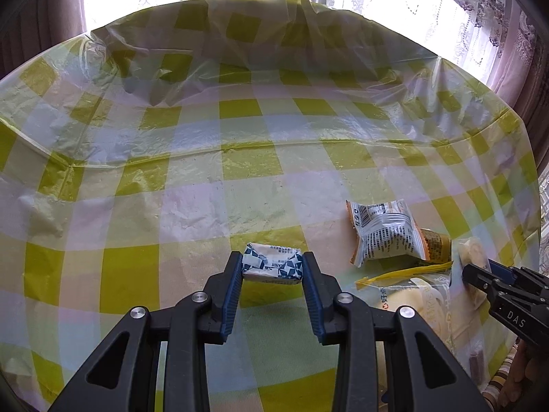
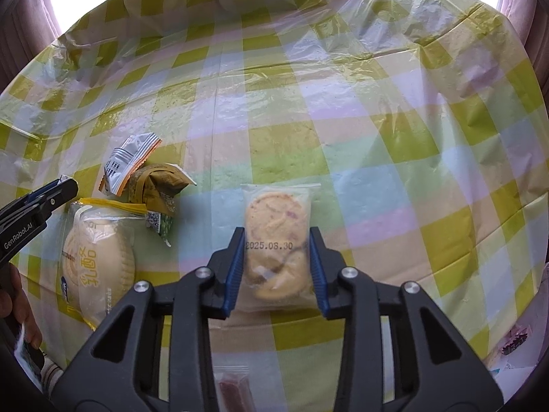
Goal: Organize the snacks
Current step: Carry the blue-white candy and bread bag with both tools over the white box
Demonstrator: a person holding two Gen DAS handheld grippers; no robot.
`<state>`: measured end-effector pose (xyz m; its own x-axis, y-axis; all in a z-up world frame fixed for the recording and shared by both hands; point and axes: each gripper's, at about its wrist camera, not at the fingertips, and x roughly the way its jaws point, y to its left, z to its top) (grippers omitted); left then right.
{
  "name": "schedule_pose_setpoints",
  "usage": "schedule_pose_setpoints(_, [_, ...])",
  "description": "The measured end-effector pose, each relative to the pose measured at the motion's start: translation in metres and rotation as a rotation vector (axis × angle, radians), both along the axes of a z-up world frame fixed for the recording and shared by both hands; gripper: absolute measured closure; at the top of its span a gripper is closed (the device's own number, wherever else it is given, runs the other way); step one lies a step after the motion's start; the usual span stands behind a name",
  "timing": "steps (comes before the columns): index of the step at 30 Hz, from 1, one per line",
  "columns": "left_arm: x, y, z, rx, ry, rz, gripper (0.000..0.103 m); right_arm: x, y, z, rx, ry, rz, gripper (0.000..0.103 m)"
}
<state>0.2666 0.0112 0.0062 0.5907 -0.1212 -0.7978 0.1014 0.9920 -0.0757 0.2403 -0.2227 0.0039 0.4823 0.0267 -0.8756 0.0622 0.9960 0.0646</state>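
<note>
Yellow-green checked plastic sheeting (image 1: 260,168) covers the table. The left gripper (image 1: 272,266) is clamped on a small blue-and-white wrapped candy (image 1: 271,264), held just above the cloth. The right gripper (image 2: 277,261) has its pads pressed against a clear-bagged cookie (image 2: 276,240) lying on the table. Left of it sit a white-orange packet (image 2: 128,164), an olive packet (image 2: 158,189) and a bagged round pastry (image 2: 99,261).
</note>
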Motion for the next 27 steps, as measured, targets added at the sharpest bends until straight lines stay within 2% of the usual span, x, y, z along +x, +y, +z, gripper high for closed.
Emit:
schedule_pose_setpoints(12, [-0.031,-0.024,0.034,-0.02,-0.058,-0.03,0.068,-0.021,-0.017,0.024,-0.028,-0.057,-0.014,0.064])
schedule_pose_setpoints(27, [-0.068,-0.109,0.042,-0.041,-0.041,-0.183,0.068,-0.067,-0.068,0.043,-0.015,-0.077,-0.067,0.064])
